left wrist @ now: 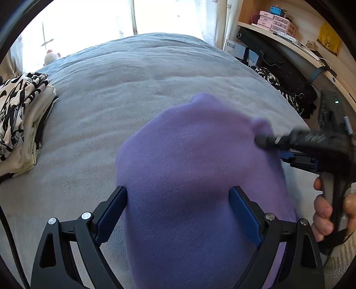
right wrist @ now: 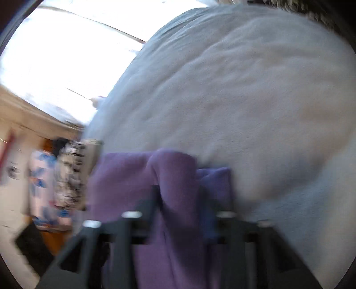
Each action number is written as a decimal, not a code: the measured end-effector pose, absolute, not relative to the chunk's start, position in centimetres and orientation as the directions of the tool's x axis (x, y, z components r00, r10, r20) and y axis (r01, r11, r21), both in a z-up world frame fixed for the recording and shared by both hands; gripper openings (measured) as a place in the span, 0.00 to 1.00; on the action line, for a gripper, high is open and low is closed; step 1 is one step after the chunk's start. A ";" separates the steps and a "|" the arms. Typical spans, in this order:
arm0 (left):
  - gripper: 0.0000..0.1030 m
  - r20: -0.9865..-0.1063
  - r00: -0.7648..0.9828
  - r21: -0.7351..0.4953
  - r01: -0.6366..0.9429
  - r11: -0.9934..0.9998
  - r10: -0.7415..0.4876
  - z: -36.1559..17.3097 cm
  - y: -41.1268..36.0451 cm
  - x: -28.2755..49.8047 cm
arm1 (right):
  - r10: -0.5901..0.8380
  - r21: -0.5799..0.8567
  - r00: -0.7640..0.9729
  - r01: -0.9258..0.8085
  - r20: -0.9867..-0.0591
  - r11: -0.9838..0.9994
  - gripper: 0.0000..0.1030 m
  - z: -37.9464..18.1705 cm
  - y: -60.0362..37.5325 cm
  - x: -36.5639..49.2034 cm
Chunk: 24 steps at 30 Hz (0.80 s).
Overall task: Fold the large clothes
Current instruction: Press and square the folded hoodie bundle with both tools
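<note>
Draping thickly, purple garment (left wrist: 189, 177) (soft knit) bunches.

A grey blanket (left wrist: 133, 93) is covering the bed, rumpling in soft ridges. A stack of folded clothes (left wrist: 20, 115), black-and-white print on top, is sitting at its left edge. A small plush toy (left wrist: 51, 56) is resting at the far corner below the bright curtains (left wrist: 89, 20). On the right, pink drawer boxes (left wrist: 274, 21) are standing on a shelf (left wrist: 289, 44), and a yellow bag (left wrist: 329, 39) is hanging, possibly from the wall.
</note>
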<state>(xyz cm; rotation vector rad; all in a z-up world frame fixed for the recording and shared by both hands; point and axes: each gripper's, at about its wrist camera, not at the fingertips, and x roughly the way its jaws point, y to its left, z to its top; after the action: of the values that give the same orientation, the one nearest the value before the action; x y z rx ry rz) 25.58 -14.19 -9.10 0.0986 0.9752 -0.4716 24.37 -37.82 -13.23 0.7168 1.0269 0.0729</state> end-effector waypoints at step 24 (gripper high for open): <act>0.88 -0.809 0.448 -0.260 0.308 0.915 -0.380 -10.7 -11.5 28.3 | -0.037 0.150 0.492 0.335 -0.870 0.930 0.58 -14.7 -34.2 22.9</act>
<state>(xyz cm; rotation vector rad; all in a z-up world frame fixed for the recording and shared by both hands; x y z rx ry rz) 28.29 -11.50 -10.71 -0.0791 1.0209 -0.4261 22.92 -34.15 -14.69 0.3194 1.0357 -0.2302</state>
